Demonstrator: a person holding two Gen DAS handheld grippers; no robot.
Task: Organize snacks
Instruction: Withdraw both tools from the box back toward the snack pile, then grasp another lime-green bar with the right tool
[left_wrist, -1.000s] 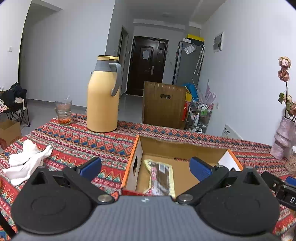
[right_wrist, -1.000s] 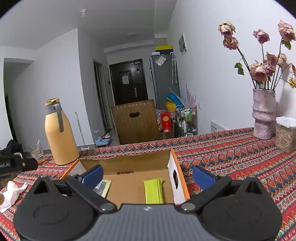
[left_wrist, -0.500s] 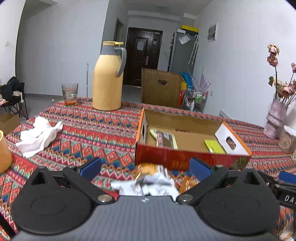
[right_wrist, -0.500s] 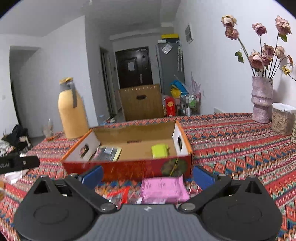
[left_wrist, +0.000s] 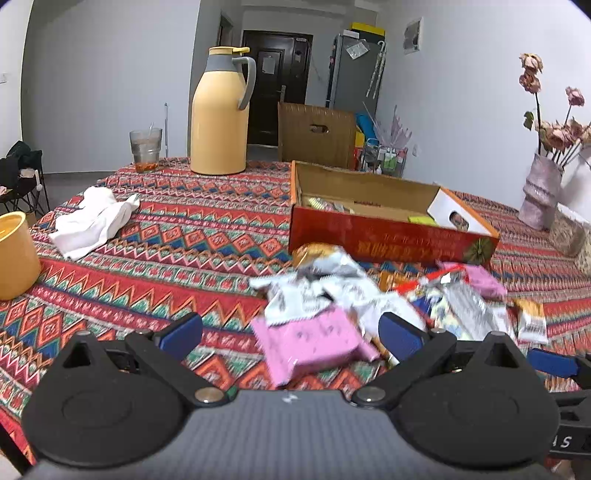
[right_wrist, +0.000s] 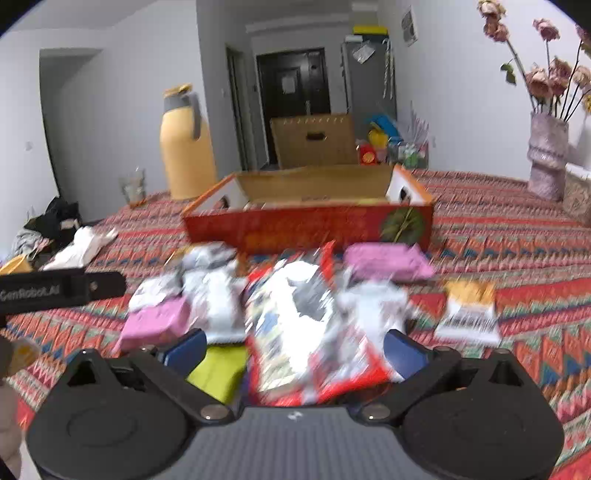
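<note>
Both your left gripper (left_wrist: 290, 334) and right gripper (right_wrist: 293, 349) are wide open and hold nothing, the right jaws having just closed a little around the red and silver packet (right_wrist: 314, 332), so grab it from the pile near the table's front edge and put it in the red box (right_wrist: 306, 225)

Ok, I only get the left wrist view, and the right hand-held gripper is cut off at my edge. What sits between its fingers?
Observer: A red-and-silver packet lies between the fingers of the right hand-held gripper. The jaws are wide, have just been closing a little, and the pads are not pressing it.
Operator: Anything nearer that I miss?
Observer: Yes, a yellow-green packet lies beside the red-and-silver one, by the finger on the picture's left.
</note>
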